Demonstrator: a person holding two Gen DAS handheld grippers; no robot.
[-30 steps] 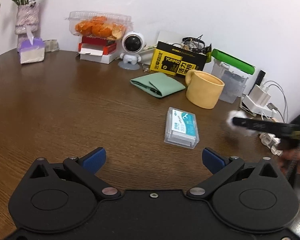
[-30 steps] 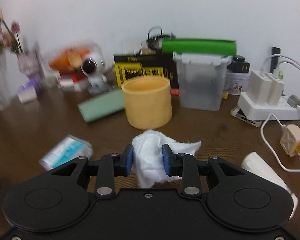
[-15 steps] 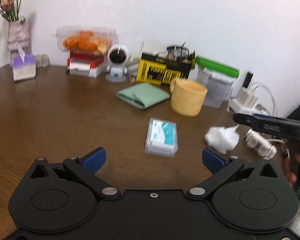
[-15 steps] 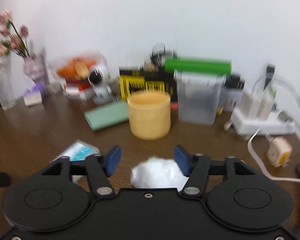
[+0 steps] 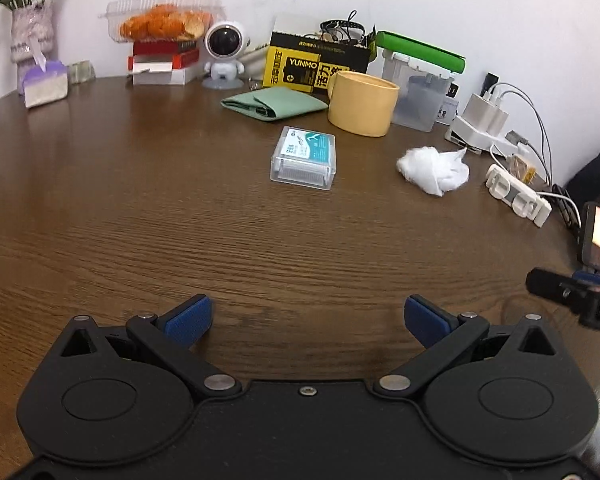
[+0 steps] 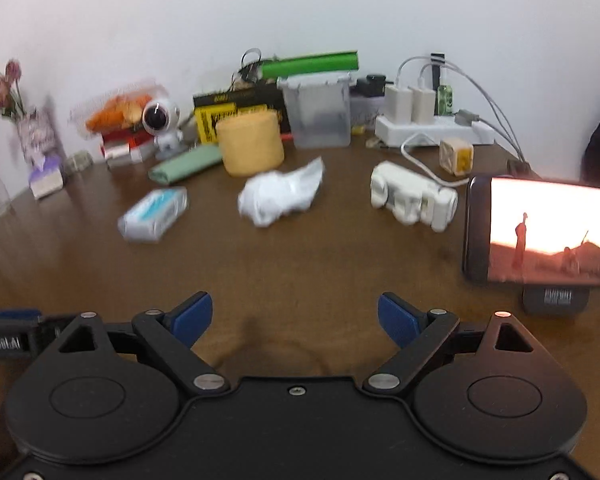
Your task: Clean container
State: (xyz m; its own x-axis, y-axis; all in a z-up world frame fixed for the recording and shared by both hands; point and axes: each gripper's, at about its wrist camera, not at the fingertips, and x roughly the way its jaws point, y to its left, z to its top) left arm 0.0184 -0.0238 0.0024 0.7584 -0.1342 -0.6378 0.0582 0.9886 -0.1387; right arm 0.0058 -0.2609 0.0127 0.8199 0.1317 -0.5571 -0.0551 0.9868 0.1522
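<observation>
A yellow mug-like container point(image 5: 362, 103) point(image 6: 250, 145) stands upright near the back of the brown table point(image 5: 140, 216). A crumpled white tissue point(image 5: 434, 169) point(image 6: 280, 196) lies loose on the wood, to the right of and in front of that container. My right gripper point(image 6: 295, 320) hovers well short of the tissue; its jaws are opening, with nothing between them. My left gripper point(image 5: 306, 320) stands open over bare wood, also empty. Part of the right gripper shows at the right edge of the left wrist view.
A clear box with a blue label point(image 5: 304, 158) lies mid-table. Behind it are a folded green cloth point(image 5: 274, 105), a yellow-black box point(image 5: 314, 67), a clear tub with a green lid point(image 5: 418, 90), a power strip with chargers point(image 5: 482, 130) and a lit phone on a stand point(image 6: 544, 232).
My right gripper let go of the white tissue, opened wide and drew back; the tissue now lies on the table. My left gripper pulled back a little and stayed open.
</observation>
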